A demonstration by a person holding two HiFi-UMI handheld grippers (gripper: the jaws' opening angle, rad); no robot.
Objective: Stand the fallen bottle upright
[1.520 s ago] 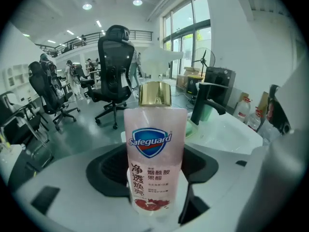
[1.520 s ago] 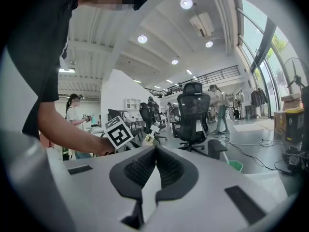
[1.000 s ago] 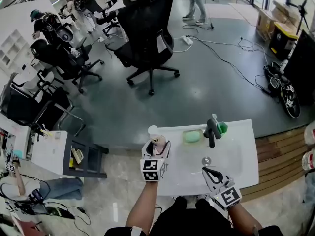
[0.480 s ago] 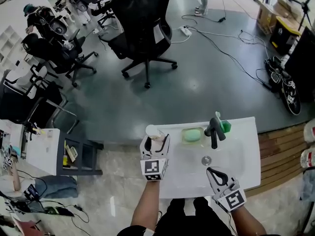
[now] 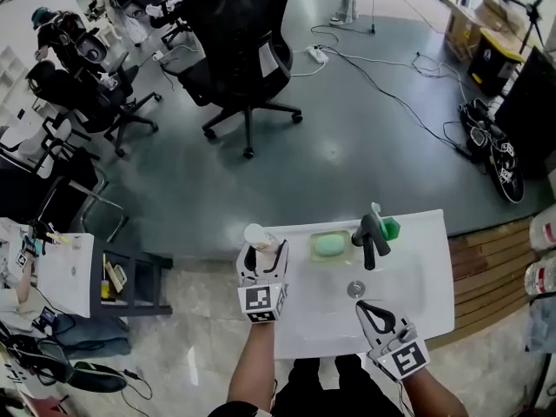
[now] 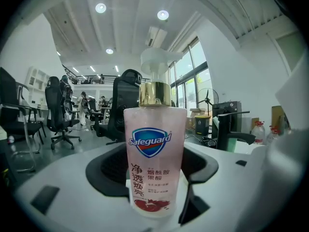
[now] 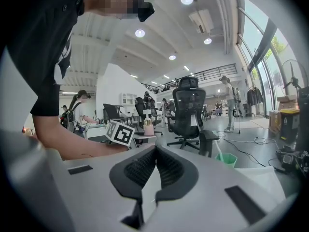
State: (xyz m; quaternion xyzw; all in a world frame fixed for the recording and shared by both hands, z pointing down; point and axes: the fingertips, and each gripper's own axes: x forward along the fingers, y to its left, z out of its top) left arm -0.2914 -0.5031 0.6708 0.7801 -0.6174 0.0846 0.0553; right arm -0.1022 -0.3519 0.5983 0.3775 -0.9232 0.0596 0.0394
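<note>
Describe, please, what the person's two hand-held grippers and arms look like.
The left hand-held gripper and right hand-held gripper are white-bodied with black ribbed pads, each carrying a cube with black-and-white square markers. The forearms are bare below a black short-sleeved top. No cables show.

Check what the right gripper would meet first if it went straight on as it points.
Likely the soap bottle in the left gripper, almost dead ahead; the faucet stands right of that line. Depth is unclear.
</note>
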